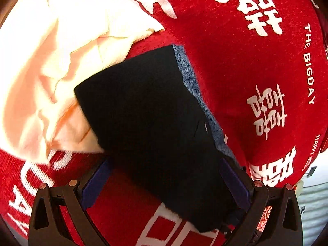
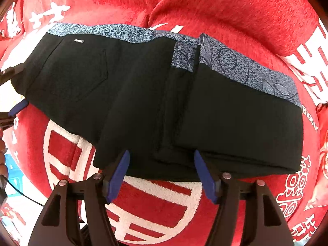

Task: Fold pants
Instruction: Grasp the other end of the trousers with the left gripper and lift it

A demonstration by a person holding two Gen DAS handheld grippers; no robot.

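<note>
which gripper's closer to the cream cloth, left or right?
Left. The left gripper straddles the black pants with the cream cloth lying just ahead on its left. The right gripper sits at the pants' long edge; no cream cloth shows in its view.

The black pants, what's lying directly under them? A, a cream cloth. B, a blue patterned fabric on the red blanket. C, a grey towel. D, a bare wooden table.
B: in the right wrist view a blue patterned fabric sticks out along the far edge of the black pants, and both lie on the red blanket.
</note>
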